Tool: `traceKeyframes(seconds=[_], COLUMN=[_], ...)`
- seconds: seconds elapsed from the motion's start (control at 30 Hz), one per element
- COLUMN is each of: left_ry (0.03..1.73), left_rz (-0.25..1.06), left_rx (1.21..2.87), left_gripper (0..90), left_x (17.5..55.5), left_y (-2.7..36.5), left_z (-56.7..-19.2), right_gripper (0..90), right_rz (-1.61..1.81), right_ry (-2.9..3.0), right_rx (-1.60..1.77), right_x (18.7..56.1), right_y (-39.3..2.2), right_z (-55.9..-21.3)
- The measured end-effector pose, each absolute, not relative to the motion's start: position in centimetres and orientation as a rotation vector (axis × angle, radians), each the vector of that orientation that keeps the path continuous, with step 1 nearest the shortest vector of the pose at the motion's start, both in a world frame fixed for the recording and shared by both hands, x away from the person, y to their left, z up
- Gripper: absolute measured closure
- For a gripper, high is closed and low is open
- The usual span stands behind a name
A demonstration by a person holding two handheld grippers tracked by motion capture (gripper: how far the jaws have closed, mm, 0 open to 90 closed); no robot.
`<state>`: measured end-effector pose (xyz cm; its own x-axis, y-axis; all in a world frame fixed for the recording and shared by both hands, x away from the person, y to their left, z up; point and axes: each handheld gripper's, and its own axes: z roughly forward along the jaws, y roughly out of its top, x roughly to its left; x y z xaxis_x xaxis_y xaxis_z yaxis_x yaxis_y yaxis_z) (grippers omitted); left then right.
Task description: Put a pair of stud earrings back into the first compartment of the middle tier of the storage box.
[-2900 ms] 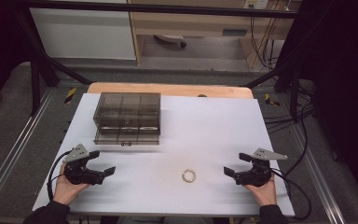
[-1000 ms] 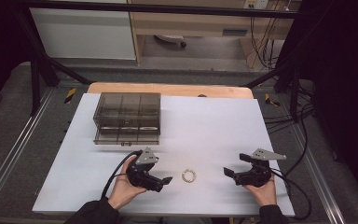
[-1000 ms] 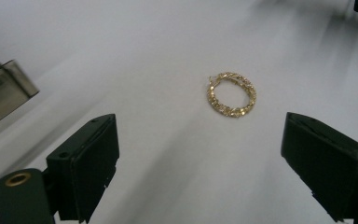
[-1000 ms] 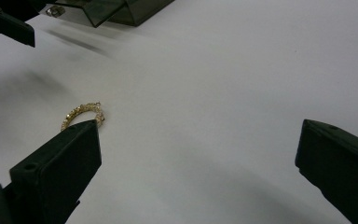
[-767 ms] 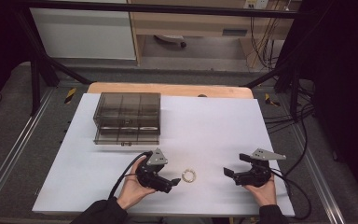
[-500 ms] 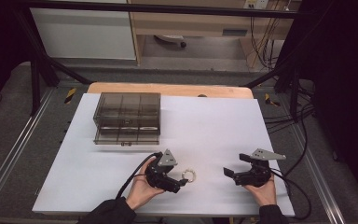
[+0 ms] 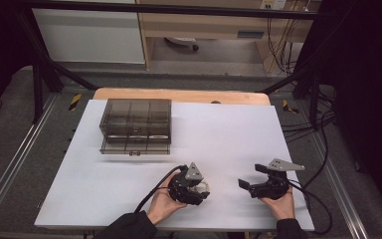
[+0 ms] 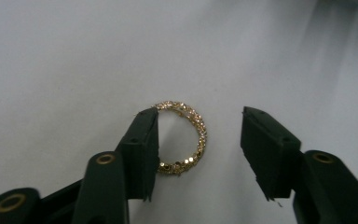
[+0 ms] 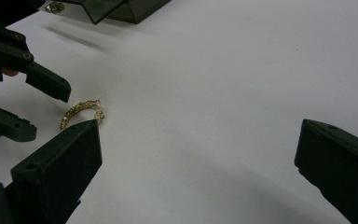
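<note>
A small gold beaded bracelet [image 8: 200,136] lies flat on the white table [image 7: 229,134], near the front middle. My left gripper [image 8: 199,122] is open and low over it. Its left jaw covers the bracelet's left edge, and its right jaw stands a little clear on the other side. From above, the left gripper [image 7: 199,191] sits right at the bracelet [image 7: 205,187]. My right gripper [image 7: 249,177] rests open at the front right, a short way from the bracelet [image 9: 81,107], with nothing between its jaws. The right gripper view also has the left gripper [image 9: 42,109] at its left.
A smoky clear drawer box [image 7: 135,124] with several compartments stands at the back left of the table; its corner [image 9: 121,9] is at the top of the right gripper view. Cables trail from both grippers toward the front edge.
My left gripper has travelled right along the table's front from the left side and now has its open jaws around the bracelet. The right gripper and the bracelet have stayed put.
</note>
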<state>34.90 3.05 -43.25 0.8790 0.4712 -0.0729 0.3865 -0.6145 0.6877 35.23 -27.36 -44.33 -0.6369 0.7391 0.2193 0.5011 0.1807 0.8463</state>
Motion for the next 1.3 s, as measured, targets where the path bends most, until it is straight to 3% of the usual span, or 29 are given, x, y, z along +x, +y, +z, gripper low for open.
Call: traceKeyframes(seconds=[0.3,0.77,1.3], left_ry=[0.63,0.637,0.638], left_rz=[0.138,0.152,0.17], left_rx=[2.327,2.338,2.315], left_gripper=[66.0,83.1,84.7], left_x=[35.0,35.0,34.7], left_y=[2.2,1.7,2.2], left_z=[-44.0,-44.4,-43.5], right_gripper=[1.1,1.1,1.2], right_rz=[1.436,1.437,1.438], right_ry=[2.219,2.222,2.222], right_rx=[1.192,1.19,1.188], right_x=[35.2,35.3,35.3], right_y=[-27.3,-27.3,-27.3], right_z=[-44.4,-44.4,-44.4])
